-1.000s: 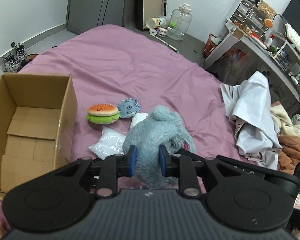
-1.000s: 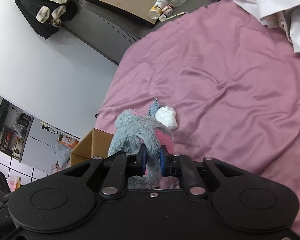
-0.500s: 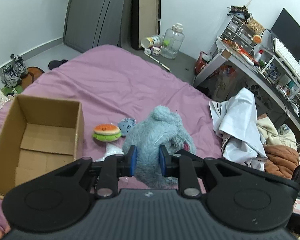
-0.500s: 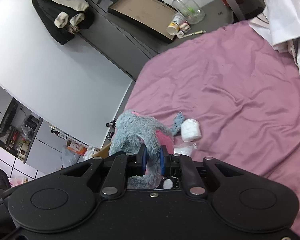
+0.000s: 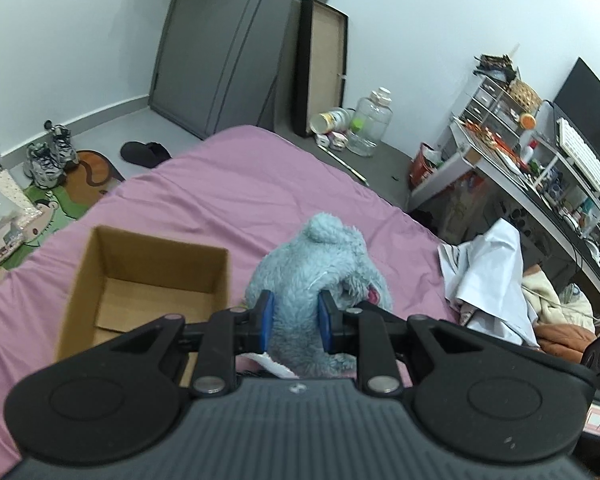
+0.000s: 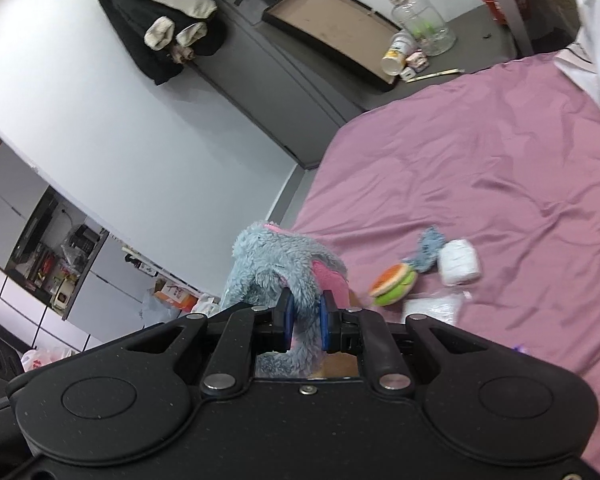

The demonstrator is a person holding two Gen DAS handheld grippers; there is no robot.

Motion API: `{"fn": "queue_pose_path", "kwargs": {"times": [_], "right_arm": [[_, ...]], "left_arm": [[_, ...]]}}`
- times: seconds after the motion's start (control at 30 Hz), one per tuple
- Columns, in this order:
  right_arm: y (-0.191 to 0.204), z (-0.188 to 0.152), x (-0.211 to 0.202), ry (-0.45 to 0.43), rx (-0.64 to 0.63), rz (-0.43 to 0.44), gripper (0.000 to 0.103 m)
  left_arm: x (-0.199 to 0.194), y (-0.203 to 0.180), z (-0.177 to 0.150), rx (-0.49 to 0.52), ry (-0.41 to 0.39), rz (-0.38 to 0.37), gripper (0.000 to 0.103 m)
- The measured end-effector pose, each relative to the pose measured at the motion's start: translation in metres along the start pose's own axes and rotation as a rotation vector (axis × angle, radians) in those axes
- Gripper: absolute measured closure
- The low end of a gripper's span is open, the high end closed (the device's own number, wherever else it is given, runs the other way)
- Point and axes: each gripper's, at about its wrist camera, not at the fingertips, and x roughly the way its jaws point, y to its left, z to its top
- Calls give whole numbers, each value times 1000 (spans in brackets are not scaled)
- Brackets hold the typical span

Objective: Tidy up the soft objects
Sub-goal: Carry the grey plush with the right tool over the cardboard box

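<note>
Both grippers are shut on a grey-blue plush toy [image 5: 320, 264] and hold it in the air above the purple bed [image 5: 228, 192]. My left gripper [image 5: 294, 322] clamps its body; my right gripper [image 6: 303, 320] clamps a grey-and-pink part of the plush toy [image 6: 276, 264]. An open, empty cardboard box [image 5: 140, 284] stands on the bed just left of the toy. In the right wrist view a burger plush [image 6: 394, 284], a small blue plush [image 6: 428, 248], a white roll [image 6: 458, 266] and a white sparkly pouch [image 6: 432, 306] lie on the bed.
A pile of white and brown clothes [image 5: 500, 280] lies at the bed's right edge. A cluttered desk [image 5: 540, 168] stands to the right. Bottles and a board [image 5: 360, 120] stand on the floor beyond the bed. Shoes [image 5: 48, 156] and a mat lie at left.
Both grippers have lifted the grey-blue plush higher off the bed and carried it left toward the box. The small toys now lie uncovered on the bed.
</note>
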Motion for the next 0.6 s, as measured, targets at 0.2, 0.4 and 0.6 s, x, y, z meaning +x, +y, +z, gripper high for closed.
{"fn": "queue_pose_path", "kwargs": {"times": [0.2, 0.4, 0.6], "right_arm": [[21, -6, 21, 15, -20, 15, 90], [33, -12, 45, 50, -39, 23, 89], [42, -19, 75, 83, -43, 28, 89]], "left_arm": [[2, 29, 7, -16, -6, 14, 81], [10, 59, 10, -46, -8, 29, 81], [25, 91, 10, -80, 6, 44, 81]]}}
